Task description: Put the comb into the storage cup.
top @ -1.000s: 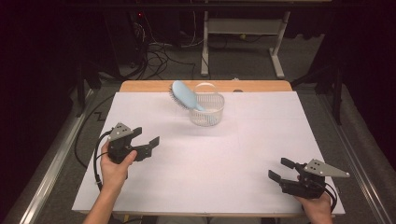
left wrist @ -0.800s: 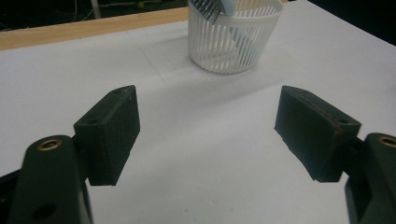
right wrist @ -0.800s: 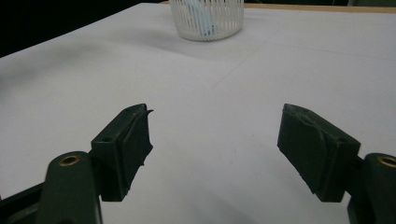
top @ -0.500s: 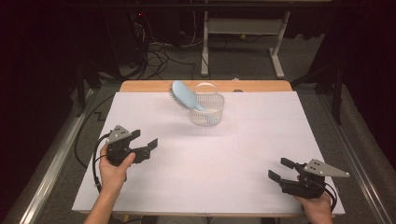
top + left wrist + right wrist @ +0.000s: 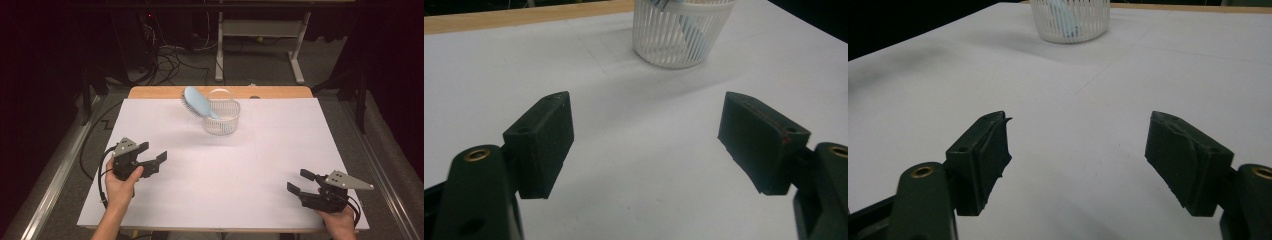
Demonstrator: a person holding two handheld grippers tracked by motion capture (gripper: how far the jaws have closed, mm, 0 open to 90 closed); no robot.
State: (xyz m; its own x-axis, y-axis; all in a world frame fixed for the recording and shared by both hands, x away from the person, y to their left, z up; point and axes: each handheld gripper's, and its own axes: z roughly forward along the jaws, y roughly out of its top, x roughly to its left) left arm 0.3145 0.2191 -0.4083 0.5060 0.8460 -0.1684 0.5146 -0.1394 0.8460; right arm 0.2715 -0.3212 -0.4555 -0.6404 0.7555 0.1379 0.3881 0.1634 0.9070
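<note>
- High view: left gripper and right gripper rest low on the desk, jaws apart and empty; the brush leans in the basket, well ahead of both.
- Left gripper view: jaws wide, holding nothing; basket ahead, slightly right. Reach high for the brush's upper end.
- Right gripper view: jaws wide, empty; basket far ahead, slightly left.

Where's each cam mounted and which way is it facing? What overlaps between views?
High view: above the person's side, looking forward and down on the table; both forearms, left gripper and right gripper show.
Left gripper view: rides the left gripper, looks along its open jaws toward the basket.
Right gripper view: rides the right gripper, open jaws, facing the basket.
Shared: all three see the basket with the blue brush in it.
</note>
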